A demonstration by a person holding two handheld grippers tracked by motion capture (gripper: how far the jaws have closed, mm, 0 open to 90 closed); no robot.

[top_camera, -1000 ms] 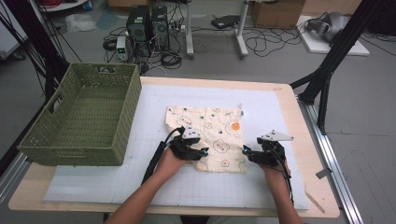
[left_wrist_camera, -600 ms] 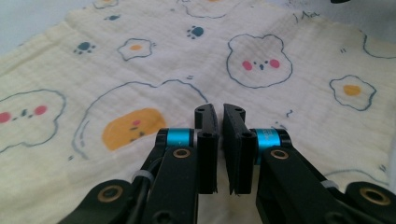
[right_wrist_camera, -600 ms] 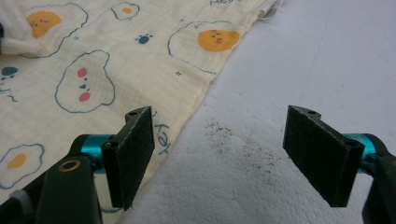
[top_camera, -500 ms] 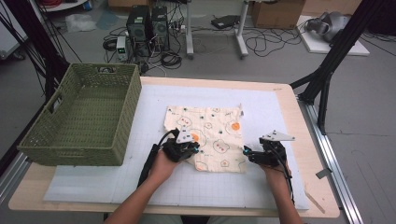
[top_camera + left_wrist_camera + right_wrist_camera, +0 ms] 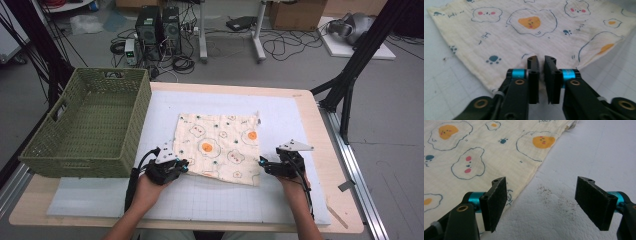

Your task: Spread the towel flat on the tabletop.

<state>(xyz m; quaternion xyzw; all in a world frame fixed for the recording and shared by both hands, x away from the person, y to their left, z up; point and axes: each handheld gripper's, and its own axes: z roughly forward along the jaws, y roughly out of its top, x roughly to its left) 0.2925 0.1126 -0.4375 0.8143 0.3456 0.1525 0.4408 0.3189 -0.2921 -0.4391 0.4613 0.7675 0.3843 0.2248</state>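
Left gripper view: "Hi" on cloth (image 5: 529,32)

Crinkled matt cloth (image 5: 220,147) (printed); woven plastic-looking basket (image 5: 87,125); rough white mat (image 5: 554,217)

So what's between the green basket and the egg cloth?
Nothing: in the high view only bare white gridded mat separates the green woven basket from the cream egg-print cloth.
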